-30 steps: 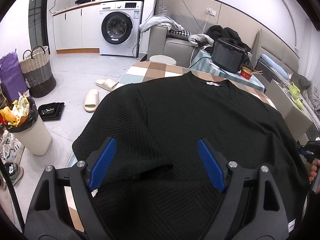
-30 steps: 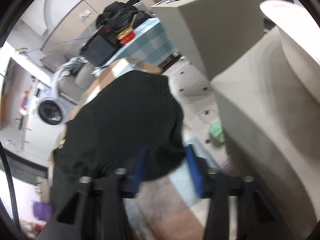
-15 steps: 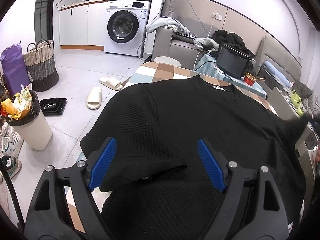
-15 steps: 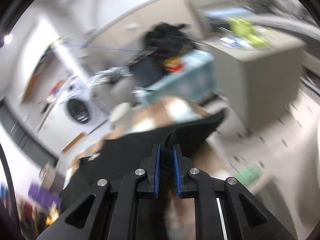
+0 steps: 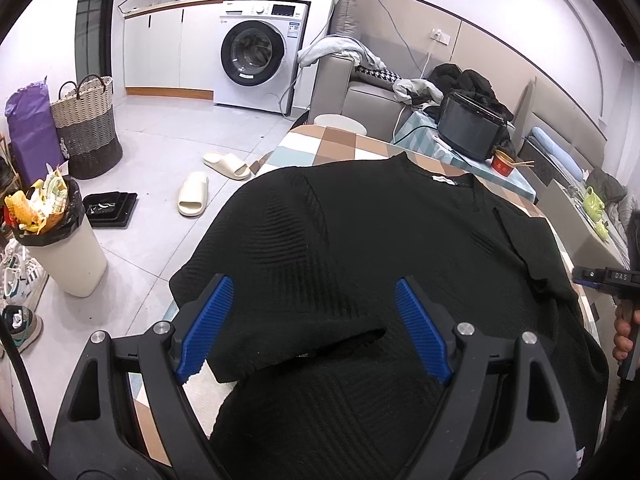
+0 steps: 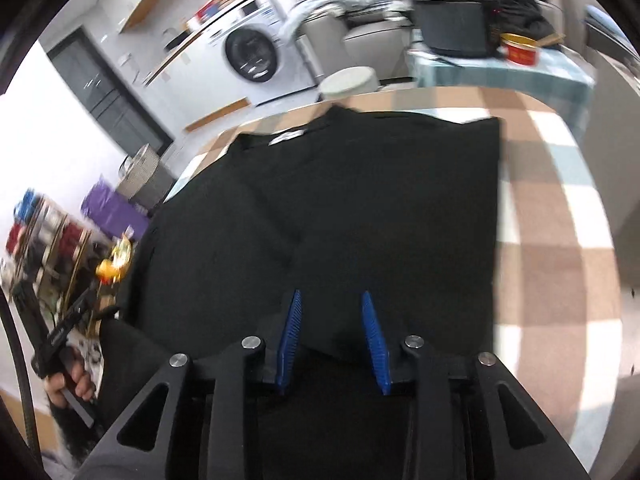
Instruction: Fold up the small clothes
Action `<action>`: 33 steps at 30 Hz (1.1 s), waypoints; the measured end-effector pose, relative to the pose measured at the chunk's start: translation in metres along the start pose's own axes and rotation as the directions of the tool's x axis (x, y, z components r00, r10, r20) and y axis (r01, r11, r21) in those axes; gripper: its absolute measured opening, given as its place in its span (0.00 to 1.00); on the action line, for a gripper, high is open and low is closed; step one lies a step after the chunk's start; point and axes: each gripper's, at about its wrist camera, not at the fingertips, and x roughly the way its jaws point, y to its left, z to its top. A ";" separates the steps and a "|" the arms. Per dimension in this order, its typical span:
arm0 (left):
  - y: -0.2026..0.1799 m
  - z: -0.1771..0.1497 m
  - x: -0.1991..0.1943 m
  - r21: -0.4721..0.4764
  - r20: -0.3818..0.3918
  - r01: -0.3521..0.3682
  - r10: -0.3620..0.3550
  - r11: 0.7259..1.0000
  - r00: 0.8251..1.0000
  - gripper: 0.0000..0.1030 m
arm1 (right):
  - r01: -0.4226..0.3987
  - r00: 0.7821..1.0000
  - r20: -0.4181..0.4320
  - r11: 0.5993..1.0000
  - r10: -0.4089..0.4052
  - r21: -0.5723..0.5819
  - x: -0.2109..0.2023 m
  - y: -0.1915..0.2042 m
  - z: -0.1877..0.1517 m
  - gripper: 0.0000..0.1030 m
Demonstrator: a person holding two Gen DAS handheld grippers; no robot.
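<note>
Under both grippers, black sweater (image 5: 380,240) is spread flat, collar far end; left gripper (image 5: 312,320) wide open, empty, nearer unfolded left sleeve; right gripper (image 6: 332,336) half open, empty

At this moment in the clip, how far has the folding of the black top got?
Early. Done: the black sweater lies spread on the checked tablecloth, and its right side is folded in, showing a straight edge in the right wrist view. In hand: nothing; the right gripper and left gripper are both open above the fabric. Left: the left sleeve, draped over the table edge, then the lengthwise folds.
</note>
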 end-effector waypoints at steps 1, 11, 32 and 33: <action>0.000 0.000 0.000 -0.002 0.000 -0.001 0.001 1.000 1.000 0.80 | 0.039 0.999 0.008 0.999 -0.039 0.032 -0.001 -0.009 0.000 0.38; 0.007 0.002 0.006 -0.025 -0.018 -0.027 0.027 0.999 0.999 0.80 | 0.179 0.982 -0.062 0.984 -0.180 -0.009 0.005 -0.025 -0.036 0.52; 0.128 0.002 0.085 -0.317 -0.224 -0.088 0.016 0.944 0.974 0.74 | 0.248 0.968 0.039 0.968 -0.249 0.042 -0.044 -0.011 -0.062 0.41; 0.129 0.003 0.097 -0.335 -0.238 -0.070 -0.013 0.940 0.971 0.69 | 0.249 0.967 0.041 0.968 -0.251 0.041 -0.044 -0.009 -0.062 0.41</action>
